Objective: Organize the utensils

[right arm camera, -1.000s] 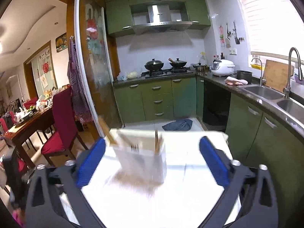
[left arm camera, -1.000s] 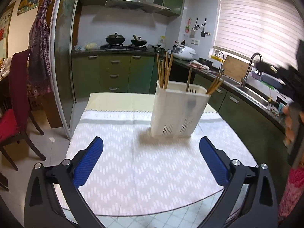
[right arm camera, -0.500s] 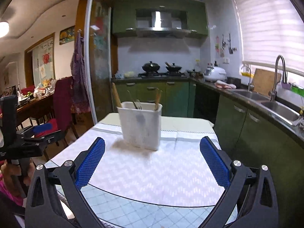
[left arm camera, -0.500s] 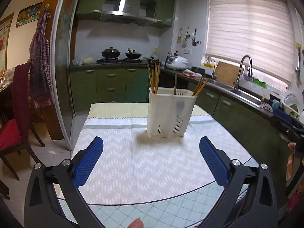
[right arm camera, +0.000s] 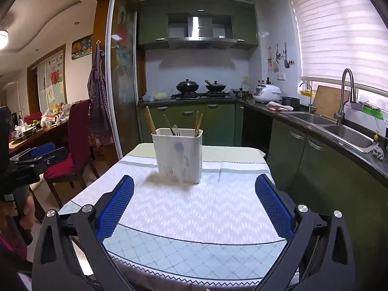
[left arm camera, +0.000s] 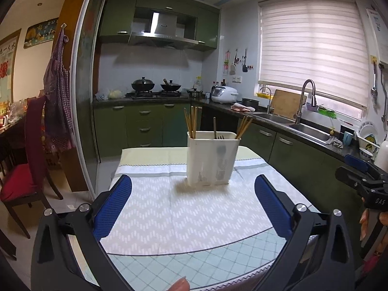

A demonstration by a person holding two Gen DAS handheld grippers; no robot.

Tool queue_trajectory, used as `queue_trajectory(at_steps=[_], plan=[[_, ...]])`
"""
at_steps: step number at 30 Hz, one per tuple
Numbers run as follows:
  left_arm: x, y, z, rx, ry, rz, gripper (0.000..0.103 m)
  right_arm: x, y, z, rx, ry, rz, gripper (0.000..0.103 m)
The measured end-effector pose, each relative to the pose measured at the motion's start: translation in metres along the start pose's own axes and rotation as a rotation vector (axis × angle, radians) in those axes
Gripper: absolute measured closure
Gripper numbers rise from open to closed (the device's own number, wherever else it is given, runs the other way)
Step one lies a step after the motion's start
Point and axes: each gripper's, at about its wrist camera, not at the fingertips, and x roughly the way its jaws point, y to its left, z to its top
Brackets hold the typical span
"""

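A white plastic utensil holder (left arm camera: 212, 158) (right arm camera: 180, 155) stands upright on the table's white patterned cloth (left arm camera: 189, 206) (right arm camera: 194, 201), toward the far end. Wooden chopsticks (left arm camera: 191, 121) (right arm camera: 150, 122) poke out at both ends of it, with a metal fork and spoon (left arm camera: 215, 132) (right arm camera: 173, 128) in the middle. My left gripper (left arm camera: 192, 198) is open and empty, held back from the holder near the table's near edge. My right gripper (right arm camera: 194, 200) is open and empty too, also well short of the holder. Each gripper shows at the side of the other's view.
A green kitchen counter with a sink (left arm camera: 308, 131) (right arm camera: 346, 133) runs along the right. A red-cushioned chair (left arm camera: 21, 179) (right arm camera: 72, 150) stands left of the table, with a cluttered dining table (right arm camera: 36, 131) behind it. A stove with pots (left arm camera: 155, 89) sits at the back.
Both grippers have pulled back and risen away from the holder, which now looks smaller and farther. Both stayed open and empty. The holder has not moved.
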Motion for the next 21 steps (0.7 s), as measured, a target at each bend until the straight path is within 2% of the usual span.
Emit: queue_trajectory(at_steps=[3,9,21], plan=[[-0.003,-0.002,-0.002,-0.010,0.009,-0.015,0.007,-0.007,0.002,-0.003,-0.007,-0.004,0.005,0.004],[-0.008,-0.009,-0.003,0.015,-0.003,0.005,0.007,-0.013,0.002,-0.003,-0.007,-0.014,-0.004,0.004],[0.002,-0.010,-0.003,0.023,0.019,0.016,0.006,0.002,0.000,0.000,0.000,0.008,-0.011,0.004]])
